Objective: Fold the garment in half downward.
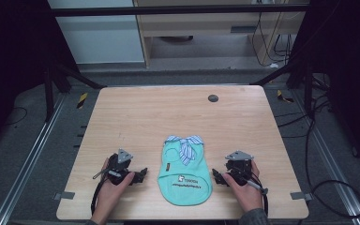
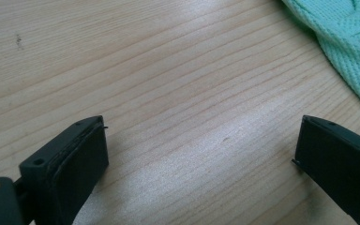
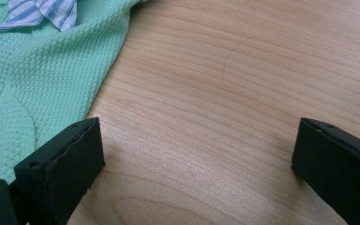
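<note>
Jaws spread wide and empty on both sides: the left gripper (image 1: 130,174) rests on the wooden table (image 1: 136,117) just left of the mint-green pet shirt (image 1: 183,176), and the right gripper (image 1: 225,176) sits just right of it, neither touching cloth. The shirt lies flat at the table's near middle, between them. Waffle knit (light, soft, floppy, I'd judge), so it should sag unless pinched at the side hems. Its long axis runs near to far, striped bow collar (image 1: 185,146) pointing away from the person.
</note>
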`<state>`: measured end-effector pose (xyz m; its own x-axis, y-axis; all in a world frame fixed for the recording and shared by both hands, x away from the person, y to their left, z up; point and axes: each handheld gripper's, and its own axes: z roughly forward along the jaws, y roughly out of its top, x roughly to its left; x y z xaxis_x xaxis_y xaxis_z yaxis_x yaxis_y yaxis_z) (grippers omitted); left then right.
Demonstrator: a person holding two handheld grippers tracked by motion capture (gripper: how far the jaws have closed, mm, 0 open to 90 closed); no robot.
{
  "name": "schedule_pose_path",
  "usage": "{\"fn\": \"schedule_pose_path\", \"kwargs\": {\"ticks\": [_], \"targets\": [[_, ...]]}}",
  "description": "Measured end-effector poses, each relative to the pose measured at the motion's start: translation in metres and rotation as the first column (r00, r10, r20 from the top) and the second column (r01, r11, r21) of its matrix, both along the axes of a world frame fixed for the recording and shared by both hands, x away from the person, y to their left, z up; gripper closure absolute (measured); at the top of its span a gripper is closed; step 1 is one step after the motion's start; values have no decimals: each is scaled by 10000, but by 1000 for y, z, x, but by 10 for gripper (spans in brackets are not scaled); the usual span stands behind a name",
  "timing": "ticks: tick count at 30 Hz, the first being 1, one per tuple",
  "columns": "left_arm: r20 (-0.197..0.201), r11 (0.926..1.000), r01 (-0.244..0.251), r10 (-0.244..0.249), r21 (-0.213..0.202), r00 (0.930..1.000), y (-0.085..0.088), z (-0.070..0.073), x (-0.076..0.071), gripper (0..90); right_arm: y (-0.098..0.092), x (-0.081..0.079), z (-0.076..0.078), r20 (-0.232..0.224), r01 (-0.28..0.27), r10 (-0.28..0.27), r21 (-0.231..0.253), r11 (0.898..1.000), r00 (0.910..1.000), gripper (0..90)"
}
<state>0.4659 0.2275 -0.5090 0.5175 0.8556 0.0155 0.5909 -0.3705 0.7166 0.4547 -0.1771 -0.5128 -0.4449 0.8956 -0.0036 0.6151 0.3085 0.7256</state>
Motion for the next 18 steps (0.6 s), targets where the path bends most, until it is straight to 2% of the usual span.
{"fn": "schedule_pose_path", "kwargs": {"ticks": [11,13,14,15,16,18], "targets": [[-17,9997,249,-249,-2,9997,1,0,-3,18,0,0,0,6,-6,6,0,10000,10000,27],[-36,9996,276,-276,12,9996,1,2,-3,45,0,0,0,-7,9,-9,98,10000,10000,46],[-140,9987,506,-505,35,9986,1,5,-3,43,-1,0,1,130,310,-312,145,9994,9994,82],[-140,9987,506,-505,35,9986,1,5,-3,44,-1,0,1,130,310,-312,145,9994,9994,82],[-184,9977,672,-672,7,9976,0,10,-1,44,-1,-1,1,236,392,-395,117,9992,9989,137],[-188,9961,869,-866,161,9961,0,17,2,45,-1,-1,3,225,276,-279,119,9995,9994,174]]}}
